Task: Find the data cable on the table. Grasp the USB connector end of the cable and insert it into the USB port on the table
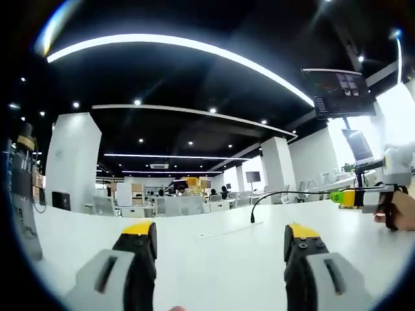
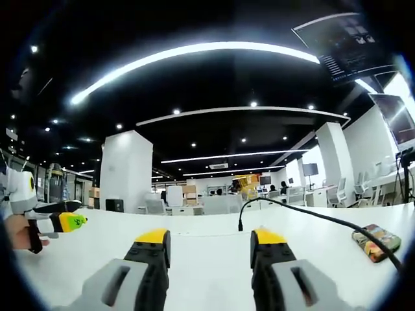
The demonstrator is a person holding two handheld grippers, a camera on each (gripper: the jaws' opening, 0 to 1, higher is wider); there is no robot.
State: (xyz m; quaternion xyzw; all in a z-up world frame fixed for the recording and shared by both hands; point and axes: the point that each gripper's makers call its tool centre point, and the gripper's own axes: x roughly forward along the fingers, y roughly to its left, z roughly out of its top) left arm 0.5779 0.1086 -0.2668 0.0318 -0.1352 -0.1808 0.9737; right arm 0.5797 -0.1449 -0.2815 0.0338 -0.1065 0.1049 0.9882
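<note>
Thin black data cable (image 2: 324,218) arching over white table (image 2: 207,275): likely light, springy. Best hold: rigid connector end (image 2: 240,225). Left gripper (image 1: 220,229), right gripper (image 2: 211,235): jaws apart, empty.

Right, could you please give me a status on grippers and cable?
Left gripper open, empty. Right gripper open, empty. Thin black data cable arches over white table, ungrasped. Nothing blocks it.

Open-plan office, it seems; long white table (image 1: 214,253); distant chairs (image 2: 174,195); hanging screen (image 1: 338,91); ceiling strip lights (image 1: 181,44).
</note>
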